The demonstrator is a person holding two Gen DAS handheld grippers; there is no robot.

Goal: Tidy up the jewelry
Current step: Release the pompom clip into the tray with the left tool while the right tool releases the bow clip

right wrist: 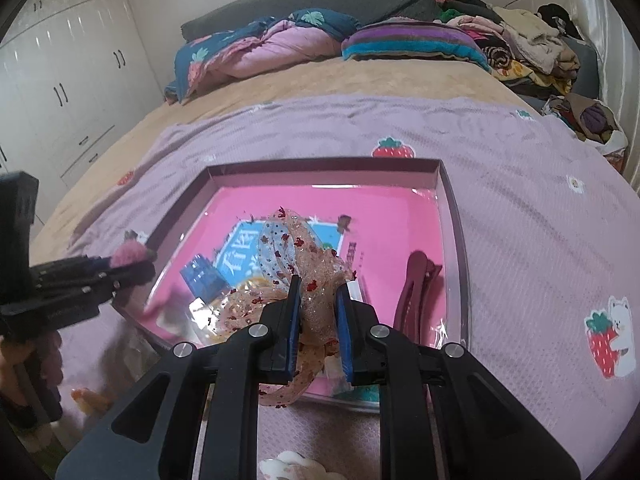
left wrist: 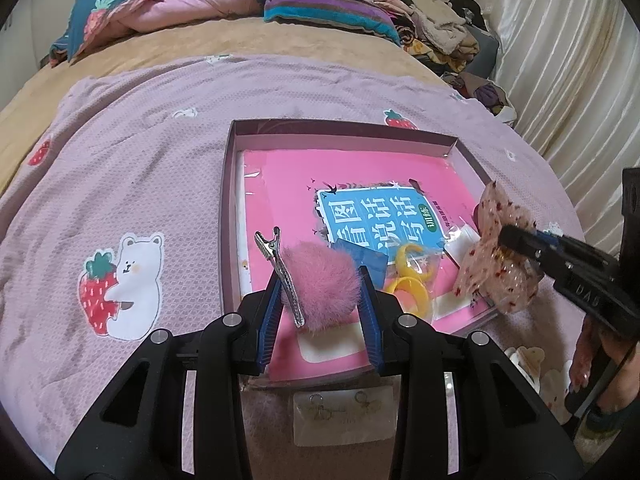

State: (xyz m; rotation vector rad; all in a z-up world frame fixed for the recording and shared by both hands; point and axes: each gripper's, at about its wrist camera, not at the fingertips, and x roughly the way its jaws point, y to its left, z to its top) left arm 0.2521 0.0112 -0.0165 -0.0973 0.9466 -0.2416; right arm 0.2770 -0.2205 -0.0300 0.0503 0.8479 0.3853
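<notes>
A shallow box [left wrist: 344,130] with a pink book inside lies on the purple blanket. My left gripper [left wrist: 320,280] is shut on a pink pompom hair clip [left wrist: 316,284], its metal clip [left wrist: 276,256] sticking out left, held above the box's near edge. My right gripper [right wrist: 318,286] is shut on a sheer sequined ribbon bow [right wrist: 296,256] over the box [right wrist: 452,216]; the bow also shows in the left wrist view [left wrist: 496,256]. In the box lie yellow rings in a bag [left wrist: 412,276], a small blue piece [left wrist: 368,260] and a dark red hair clip [right wrist: 416,292].
A bag of earrings [left wrist: 344,408] lies on the blanket in front of the box. A cream flower clip [left wrist: 528,364] lies near the right hand. Bedding and clothes [left wrist: 440,28] are piled at the far end of the bed. Curtains [left wrist: 568,72] hang on the right.
</notes>
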